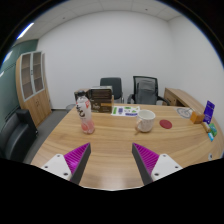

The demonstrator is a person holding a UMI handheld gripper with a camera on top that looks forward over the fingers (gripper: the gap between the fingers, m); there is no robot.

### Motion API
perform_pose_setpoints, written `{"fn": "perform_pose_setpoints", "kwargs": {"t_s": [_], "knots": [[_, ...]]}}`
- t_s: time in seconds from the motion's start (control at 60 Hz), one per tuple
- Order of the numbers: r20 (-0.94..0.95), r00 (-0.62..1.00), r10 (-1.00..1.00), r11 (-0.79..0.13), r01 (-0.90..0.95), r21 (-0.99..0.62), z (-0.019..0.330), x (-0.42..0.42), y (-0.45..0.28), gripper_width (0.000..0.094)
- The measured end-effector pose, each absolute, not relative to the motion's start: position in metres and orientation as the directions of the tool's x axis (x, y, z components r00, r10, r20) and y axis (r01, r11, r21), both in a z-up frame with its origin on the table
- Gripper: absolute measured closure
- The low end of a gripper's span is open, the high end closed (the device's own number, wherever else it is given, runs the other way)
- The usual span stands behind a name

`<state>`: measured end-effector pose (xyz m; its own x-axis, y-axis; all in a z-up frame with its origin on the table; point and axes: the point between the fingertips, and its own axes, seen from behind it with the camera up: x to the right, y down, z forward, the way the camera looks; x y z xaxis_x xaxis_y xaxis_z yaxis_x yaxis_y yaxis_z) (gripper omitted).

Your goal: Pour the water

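In the gripper view, the gripper [110, 160] is seen with its 2 fingers spread wide apart, each bearing a purple pad [76, 157] on its inner face; nothing is held between them. Bare wood of the light wooden surface [112, 150] lies between and just ahead of the fingers.

Beyond the left finger, towards the far left part of the surface, a clear plastic bottle with pinkish contents [86, 118] is seen standing upright, its long axis vertical and its mouth pointing up. Whether it is capped cannot be told. Well apart from it, beyond the right finger, a white round cup [146, 120] is set upright on the surface, its opening facing up. Near the cup, further right, a small orange object [168, 123] rests on the surface. Between bottle and cup, nearer the far edge, a flat multicoloured item [125, 111] is laid.

At the far right end of the surface a purple box [209, 111] is seen standing. Behind the surface, 2 dark office chairs [146, 90] are placed against the white wall, and a wooden cabinet with glass doors [33, 85] stands at the left.
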<state>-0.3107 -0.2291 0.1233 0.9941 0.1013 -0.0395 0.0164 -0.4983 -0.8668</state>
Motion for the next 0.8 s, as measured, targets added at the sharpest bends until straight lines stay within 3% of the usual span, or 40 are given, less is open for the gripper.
{"fn": "perform_pose_setpoints", "kwargs": {"t_s": [0.25, 0.417, 0.5, 0.583, 0.8], "knots": [[-0.063, 0.987, 0.146, -0.388, -0.002, -0.922, 0.104, -0.421, -0.099, 0.0096], [-0.059, 0.992, 0.113, -0.373, -0.013, -0.928, 0.084, -0.452, -0.036, 0.0140], [-0.059, 0.994, 0.087, -0.356, -0.024, -0.934, 0.081, -0.457, -0.015, 0.0247], [-0.064, 0.995, 0.076, -0.338, -0.035, -0.941, 0.079, -0.460, -0.002, 0.0433], [-0.069, 0.994, 0.081, -0.335, -0.038, -0.941, 0.079, -0.462, 0.002, 0.0602]]}}
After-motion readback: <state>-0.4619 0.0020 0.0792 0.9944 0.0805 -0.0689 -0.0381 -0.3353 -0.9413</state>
